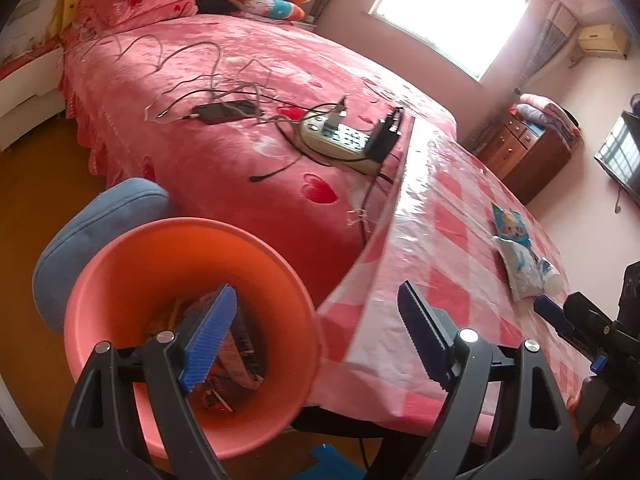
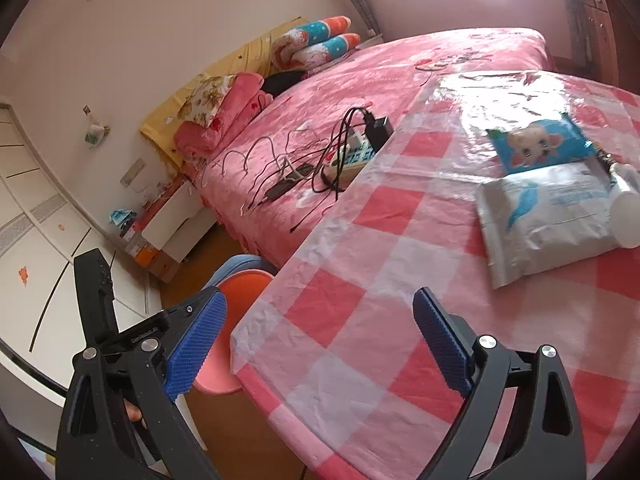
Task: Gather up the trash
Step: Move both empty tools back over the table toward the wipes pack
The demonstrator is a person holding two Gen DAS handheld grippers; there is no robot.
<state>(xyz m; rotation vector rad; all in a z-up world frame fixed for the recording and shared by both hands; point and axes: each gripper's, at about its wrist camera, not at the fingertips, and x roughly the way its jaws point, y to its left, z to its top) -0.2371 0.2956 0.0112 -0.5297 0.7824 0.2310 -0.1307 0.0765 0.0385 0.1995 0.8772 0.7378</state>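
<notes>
one bed [image 2: 360,92]; one checked surface [image 2: 380,280] bearing two packets [image 2: 548,216], one white bottle [image 2: 628,216]; one orange bin [image 1: 192,280] beside it, trash inside; left gripper [image 1: 316,332] and right gripper [image 2: 320,344], fingers wide, empty.

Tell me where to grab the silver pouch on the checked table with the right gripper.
Probably take the silver pouch at its near bottom edge, coming in low from the right gripper side. It lies flat; the blue packet overlaps its far end and a white bottle crowds its right side.
</notes>
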